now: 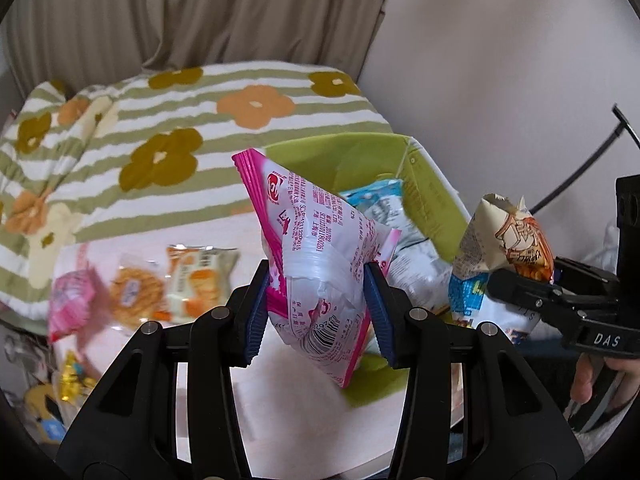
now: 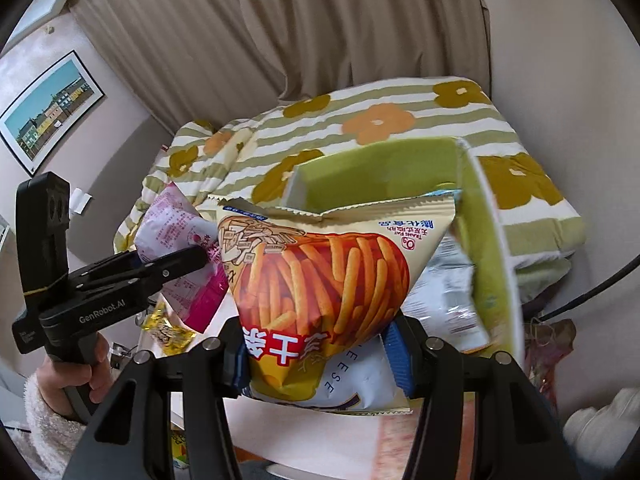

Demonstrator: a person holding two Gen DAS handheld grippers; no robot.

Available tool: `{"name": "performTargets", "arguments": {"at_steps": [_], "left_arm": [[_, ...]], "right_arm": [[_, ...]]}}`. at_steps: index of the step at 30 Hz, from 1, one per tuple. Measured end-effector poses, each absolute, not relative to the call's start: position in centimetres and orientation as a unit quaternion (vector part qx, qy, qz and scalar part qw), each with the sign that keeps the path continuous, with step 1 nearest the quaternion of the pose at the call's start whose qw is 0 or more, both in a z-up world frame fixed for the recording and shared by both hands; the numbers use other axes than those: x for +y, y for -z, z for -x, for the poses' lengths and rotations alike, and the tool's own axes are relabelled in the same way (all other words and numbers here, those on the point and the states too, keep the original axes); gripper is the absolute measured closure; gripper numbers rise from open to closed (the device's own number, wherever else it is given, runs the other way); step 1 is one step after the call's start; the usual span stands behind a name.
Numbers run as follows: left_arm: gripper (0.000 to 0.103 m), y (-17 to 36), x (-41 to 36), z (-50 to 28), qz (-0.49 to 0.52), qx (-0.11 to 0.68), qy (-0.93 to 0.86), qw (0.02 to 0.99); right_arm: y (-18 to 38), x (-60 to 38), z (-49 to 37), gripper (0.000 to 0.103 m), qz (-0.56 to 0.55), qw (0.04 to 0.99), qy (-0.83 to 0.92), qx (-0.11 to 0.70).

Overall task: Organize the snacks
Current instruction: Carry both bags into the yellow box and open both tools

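**Two packets held up in front of the green box**

Left wrist view: the left claw (image 1: 320,300) is closed on a pink-and-white snack packet (image 1: 316,256), its blue pads (image 1: 376,304) pinching the lower half. The packet is held clear of the pale bench (image 1: 288,392), just in front of the green box (image 1: 424,196), with its long axis roughly upright and leaning left, its pink sealed edge uppermost and its barcode end hanging below the pads. It looks light, soft and air-filled; the film is crumpled where it is squeezed and is probably slippery, so a grip across the middle, as here, looks safest for the contents. Pale blue-and-white packets (image 1: 400,240) already lie inside the box. Left of the box, three small wrapped snacks (image 1: 160,284) lie loose on the bench. Behind it is a bed under a flowered, striped quilt (image 1: 200,120).

Right wrist view: the right claw (image 2: 320,356) grips a cream bag of orange snack sticks (image 2: 320,280) by its bottom portion. The bag stands upright just before the box's open mouth (image 2: 380,172), its serrated top seal buckled into a V. It appears puffy and light, its contents likely brittle. A white packet (image 2: 352,384) lettered "CHEESE" sits directly behind the bag's base; whether the pads also catch it cannot be told.
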State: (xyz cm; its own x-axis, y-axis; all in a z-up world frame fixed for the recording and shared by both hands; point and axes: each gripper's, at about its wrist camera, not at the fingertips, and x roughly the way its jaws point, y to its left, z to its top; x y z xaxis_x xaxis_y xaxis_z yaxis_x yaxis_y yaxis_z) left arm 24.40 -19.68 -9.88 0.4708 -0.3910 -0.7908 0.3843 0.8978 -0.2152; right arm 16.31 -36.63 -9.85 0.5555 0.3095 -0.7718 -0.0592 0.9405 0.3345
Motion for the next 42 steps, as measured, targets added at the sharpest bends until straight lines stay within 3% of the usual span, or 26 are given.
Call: {"name": "performTargets", "arguments": {"at_steps": [9,21,22,24,25,26,42], "left_arm": [[0.062,13.7,-26.7,-28.0,-0.002,0.510,0.208,0.835],[0.061,16.0,-29.0,-32.2,0.001,0.539,0.219,0.813],[0.058,15.9,-28.9,-32.7,0.007,0.538,0.220,0.814],[0.042,15.6,-28.8,-33.3,0.005,0.537,0.214,0.816],[0.014,15.6,-28.7,-33.5,-0.005,0.539,0.204,0.817],[0.000,15.5,-28.5,-33.6,-0.012,0.536,0.196,0.821],[0.000,14.7,-23.4,-30.6,-0.005,0.519,0.166,0.838]], "right_arm": [[12.9,-41.5,-18.7,0.053,-0.144,0.848,-0.115,0.497],[14.2,-43.7,-20.5,0.053,-0.170,0.834,-0.103,0.515],[14.3,-43.8,-20.7,0.053,-0.171,0.834,-0.102,0.515],[14.5,-43.8,-21.1,0.053,-0.176,0.832,-0.100,0.517],[14.6,-43.8,-21.3,0.053,-0.177,0.831,-0.100,0.518],[14.7,-43.8,-21.4,0.053,-0.178,0.830,-0.100,0.519],[15.3,-41.1,-22.2,0.053,-0.130,0.823,-0.101,0.543]]}}
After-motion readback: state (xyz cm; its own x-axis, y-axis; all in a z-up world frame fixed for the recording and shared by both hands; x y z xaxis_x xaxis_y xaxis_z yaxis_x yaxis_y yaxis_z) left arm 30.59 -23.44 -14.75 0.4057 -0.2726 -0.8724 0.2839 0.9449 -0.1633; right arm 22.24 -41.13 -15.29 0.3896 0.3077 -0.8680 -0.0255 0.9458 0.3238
